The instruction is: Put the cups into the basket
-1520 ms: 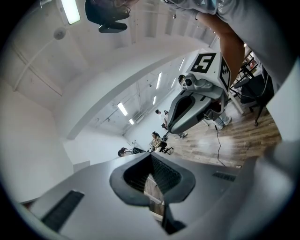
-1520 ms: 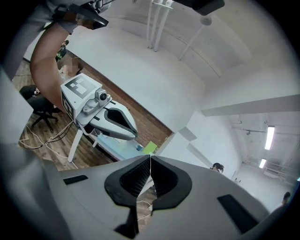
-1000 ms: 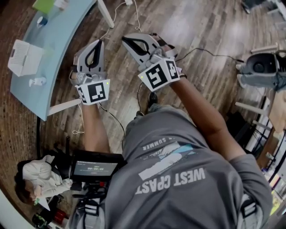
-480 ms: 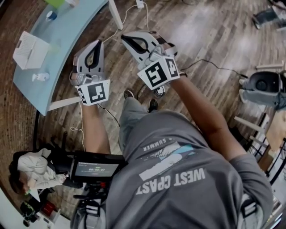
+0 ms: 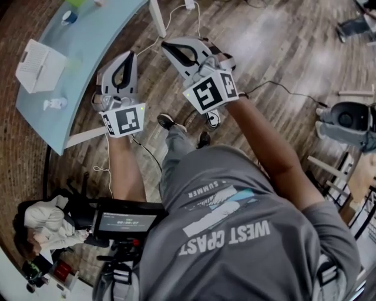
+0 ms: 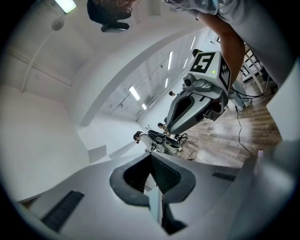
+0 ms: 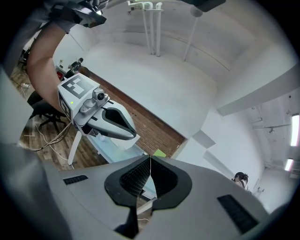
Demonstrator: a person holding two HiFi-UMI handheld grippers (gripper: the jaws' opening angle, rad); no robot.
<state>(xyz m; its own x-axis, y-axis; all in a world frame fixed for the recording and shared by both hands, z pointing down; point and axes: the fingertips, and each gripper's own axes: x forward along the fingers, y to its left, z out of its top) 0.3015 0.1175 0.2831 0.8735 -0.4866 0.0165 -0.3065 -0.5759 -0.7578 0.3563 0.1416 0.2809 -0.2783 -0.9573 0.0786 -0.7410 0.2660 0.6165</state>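
Observation:
The white basket [image 5: 39,66] stands on the pale glass table [image 5: 88,64] at the upper left of the head view. A small blue cup-like thing [image 5: 69,16] sits farther back on the table, and a small white thing [image 5: 52,105] lies near its front edge. Both grippers are held in the air over the wooden floor, beside the table. My left gripper [image 5: 126,56] [image 6: 151,157] is shut with nothing in it. My right gripper [image 5: 166,44] [image 7: 150,159] is also shut and empty. Each gripper shows in the other's view: the right gripper's body [image 6: 197,101], the left gripper's body [image 7: 101,117].
A camera on a tripod [image 5: 125,222] and a seated person [image 5: 47,229] are at the lower left. Cables [image 5: 276,85] trail over the floor. A grey machine [image 5: 348,120] stands at the right. A white table leg [image 5: 157,19] is close ahead of the grippers.
The person has stepped forward, with a foot now showing under the grippers. The table and basket shifted slightly in the head view. Both grippers stay shut, side by side.

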